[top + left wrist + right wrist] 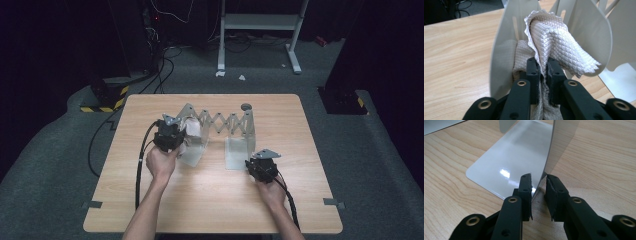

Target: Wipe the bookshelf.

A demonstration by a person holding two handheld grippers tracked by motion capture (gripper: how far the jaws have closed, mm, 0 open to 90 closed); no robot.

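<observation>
dark curtains and trailing cables surround the pale wooden table (210, 200), on which a grey expanding rack (220, 125) with scissor links and flat end plates stands. in the left gripper view, the left gripper (543, 72) has its two black jaws pressed together on a white quilted cloth (556, 42); the cloth rises from between the pads, folds over above them and droops to the right of the jaws, while more of it bunches behind the left jaw against a curved plate of the rack. in the right gripper view, the right gripper (537, 187) straddles the upright edge of a shiny end plate (511, 162): the sheet stands between the jaws, close against the left pad, with a narrow gap to the right pad. whether the pads pinch it cannot be told.
</observation>
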